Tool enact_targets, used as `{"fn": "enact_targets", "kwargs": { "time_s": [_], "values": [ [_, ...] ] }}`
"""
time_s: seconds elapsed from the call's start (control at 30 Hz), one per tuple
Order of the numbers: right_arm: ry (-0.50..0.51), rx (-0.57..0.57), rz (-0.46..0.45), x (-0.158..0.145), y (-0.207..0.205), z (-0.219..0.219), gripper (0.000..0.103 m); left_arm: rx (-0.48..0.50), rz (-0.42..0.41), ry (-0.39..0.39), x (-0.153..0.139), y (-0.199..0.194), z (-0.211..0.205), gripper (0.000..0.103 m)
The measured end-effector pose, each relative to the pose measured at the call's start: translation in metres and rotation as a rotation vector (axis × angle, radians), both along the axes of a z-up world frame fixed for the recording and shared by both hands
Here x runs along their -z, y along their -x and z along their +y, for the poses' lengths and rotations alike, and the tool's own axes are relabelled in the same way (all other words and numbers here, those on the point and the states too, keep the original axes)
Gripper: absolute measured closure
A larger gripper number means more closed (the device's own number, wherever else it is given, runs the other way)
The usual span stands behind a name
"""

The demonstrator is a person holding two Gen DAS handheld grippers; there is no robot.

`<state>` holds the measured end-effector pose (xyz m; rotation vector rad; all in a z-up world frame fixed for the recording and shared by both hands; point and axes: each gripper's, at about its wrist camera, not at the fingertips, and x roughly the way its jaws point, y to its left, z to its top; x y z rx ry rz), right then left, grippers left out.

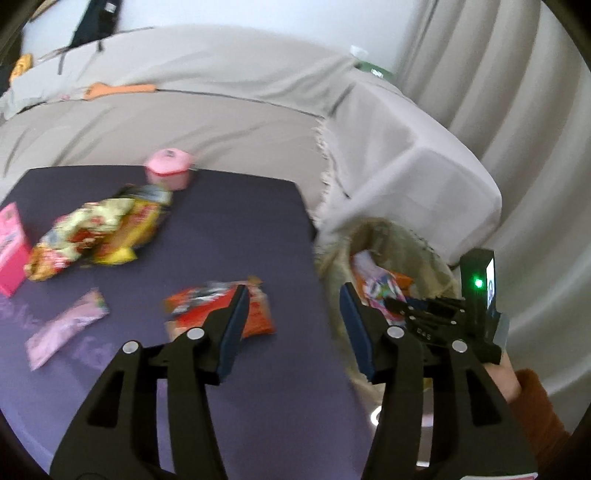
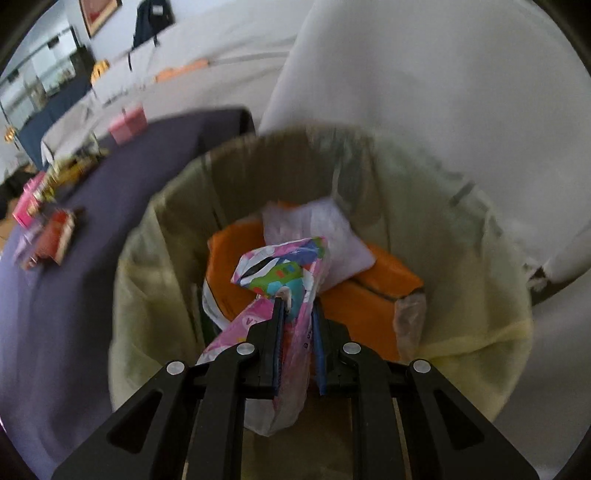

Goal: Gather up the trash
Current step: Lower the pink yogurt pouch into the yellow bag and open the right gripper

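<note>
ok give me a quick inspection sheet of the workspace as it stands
surface: dark purple table, next to a covered sofa
job's things: lined bin beside the table, holding orange packs and a white bag; on the table lie a red wrapper, a yellow crumpled bag and a pale pink sachet
clutter: pink tub at the far table edge; pink box at the left edge
grippers: left tongs open with nothing between them, over the table's edge; right tongs shut on a colourful wrapper over the bin
cables: nothing seen
surroundings: pale curtain; dark bag behind the sofa
</note>
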<state>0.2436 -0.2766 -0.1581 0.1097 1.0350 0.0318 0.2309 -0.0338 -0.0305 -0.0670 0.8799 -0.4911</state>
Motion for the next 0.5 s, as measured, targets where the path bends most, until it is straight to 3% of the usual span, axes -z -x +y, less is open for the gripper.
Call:
{"fn": "enact_targets", "kwargs": {
  "time_s": [0.17, 0.3, 0.5],
  "values": [
    [-0.006, 0.029, -0.004, -0.002, 0.006, -0.001, 0.087, -0.046, -0.044, 0.010, -0.003, 0.006, 0.040, 0.050],
    [-0.058, 0.051, -0.036, -0.014, 0.015, -0.006, 0.068, -0.074, -0.040, 0.034, 0.000, 0.008, 0.064, 0.047],
    [-0.068, 0.066, -0.102, -0.038, 0.030, -0.008, 0.056, -0.125, -0.040, 0.042, 0.007, 0.011, 0.104, 0.046]
  ]
}}
